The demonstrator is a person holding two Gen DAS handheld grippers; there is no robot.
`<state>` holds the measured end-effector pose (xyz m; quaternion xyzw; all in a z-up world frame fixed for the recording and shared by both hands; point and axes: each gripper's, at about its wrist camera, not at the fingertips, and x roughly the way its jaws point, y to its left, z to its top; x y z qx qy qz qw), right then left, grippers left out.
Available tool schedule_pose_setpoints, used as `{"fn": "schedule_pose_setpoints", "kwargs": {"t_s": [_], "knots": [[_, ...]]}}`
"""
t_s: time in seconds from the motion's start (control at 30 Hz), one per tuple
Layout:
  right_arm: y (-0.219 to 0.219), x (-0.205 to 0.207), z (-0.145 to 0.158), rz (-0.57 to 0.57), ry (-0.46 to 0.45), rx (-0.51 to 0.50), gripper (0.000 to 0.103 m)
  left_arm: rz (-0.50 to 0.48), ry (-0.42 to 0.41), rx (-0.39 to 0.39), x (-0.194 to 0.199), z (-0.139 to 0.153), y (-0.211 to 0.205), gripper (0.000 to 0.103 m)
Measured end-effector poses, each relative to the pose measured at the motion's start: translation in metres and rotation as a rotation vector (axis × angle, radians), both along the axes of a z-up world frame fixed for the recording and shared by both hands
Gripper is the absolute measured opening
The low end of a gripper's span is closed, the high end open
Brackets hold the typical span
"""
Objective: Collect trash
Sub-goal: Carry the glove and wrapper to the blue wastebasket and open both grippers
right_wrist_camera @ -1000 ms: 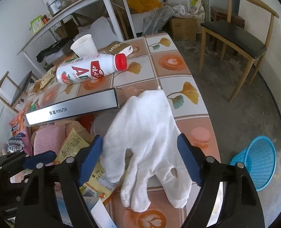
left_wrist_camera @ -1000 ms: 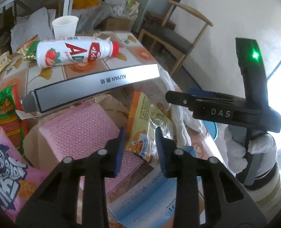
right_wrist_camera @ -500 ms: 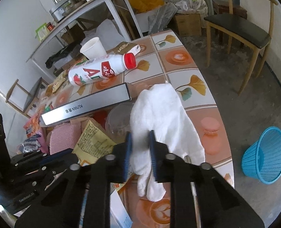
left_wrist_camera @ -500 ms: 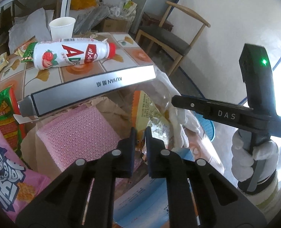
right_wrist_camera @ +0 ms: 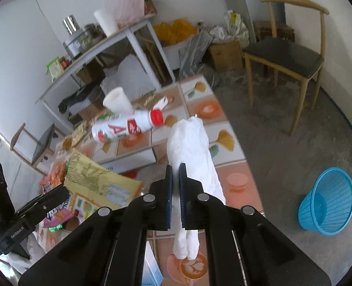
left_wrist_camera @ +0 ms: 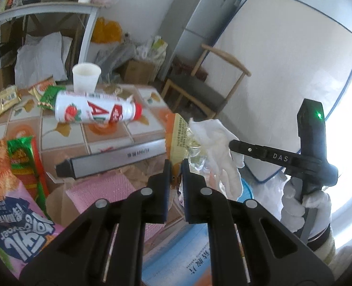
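Cluttered tiled table point(right_wrist_camera: 226, 140): my right gripper point(right_wrist_camera: 175, 178) pinches the white glove point(right_wrist_camera: 192, 147), hanging lengthwise; my left gripper point(left_wrist_camera: 176, 169) clamps the yellow wrapper point(left_wrist_camera: 178, 133). Blue basket point(right_wrist_camera: 328, 205) sits floorward, nearer my right.

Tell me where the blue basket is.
The blue basket stands on the concrete floor at the right of the right wrist view, beyond the tiled table's edge and nearer the camera than the wooden chair.

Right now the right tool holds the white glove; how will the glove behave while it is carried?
Probably floppy: the white glove hangs limp from the right tool, its fingers dangling below. It looks light, thin cloth. It may swing and brush the table, so carry it high toward the blue basket.
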<state>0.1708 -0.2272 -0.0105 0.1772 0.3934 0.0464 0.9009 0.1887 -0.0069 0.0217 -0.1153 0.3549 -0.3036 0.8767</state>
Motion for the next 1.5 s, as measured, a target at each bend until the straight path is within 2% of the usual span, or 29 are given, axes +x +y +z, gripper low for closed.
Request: {"fn": "schedule_pose_setpoints", "kwargs": {"t_s": [0.33, 0.47, 0.67, 0.87, 0.97, 1.1, 1.17, 1.23, 1.43, 1.47, 1.5], "knots": [[-0.026, -0.033, 0.033, -0.052, -0.081, 0.014, 0.006, -0.006, -0.052, -0.029, -0.019, 0.027, -0.004, 0.008], [-0.043, -0.052, 0.043, -0.083, -0.109, 0.023, 0.006, -0.037, -0.047, -0.033, -0.023, 0.035, -0.02, 0.008], [-0.085, -0.088, 0.052, -0.164, -0.132, 0.036, 0.006, -0.113, -0.016, -0.03, -0.02, 0.045, -0.067, 0.008], [-0.143, -0.123, 0.033, -0.282, -0.093, 0.084, 0.006, -0.233, 0.078, 0.021, 0.0, 0.042, -0.154, 0.008], [-0.18, -0.14, 0.009, -0.36, -0.051, 0.122, 0.006, -0.311, 0.117, 0.062, 0.004, 0.034, -0.211, 0.009], [-0.223, -0.153, -0.025, -0.451, 0.01, 0.16, 0.006, -0.387, 0.167, 0.198, 0.012, 0.001, -0.299, 0.009], [-0.242, -0.156, -0.042, -0.49, 0.047, 0.171, 0.006, -0.423, 0.144, 0.271, 0.01, -0.017, -0.341, 0.009], [-0.262, -0.159, -0.061, -0.533, 0.082, 0.168, 0.006, -0.452, 0.124, 0.307, 0.006, -0.033, -0.374, 0.009], [-0.333, -0.156, -0.1, -0.665, 0.117, 0.18, 0.007, -0.504, 0.213, 0.302, 0.017, -0.083, -0.463, 0.01], [-0.344, -0.154, -0.107, -0.687, 0.116, 0.185, 0.009, -0.522, 0.233, 0.293, 0.02, -0.094, -0.482, 0.012], [-0.361, -0.149, -0.119, -0.709, 0.117, 0.201, 0.018, -0.526, 0.251, 0.286, 0.023, -0.103, -0.492, 0.021]]}}
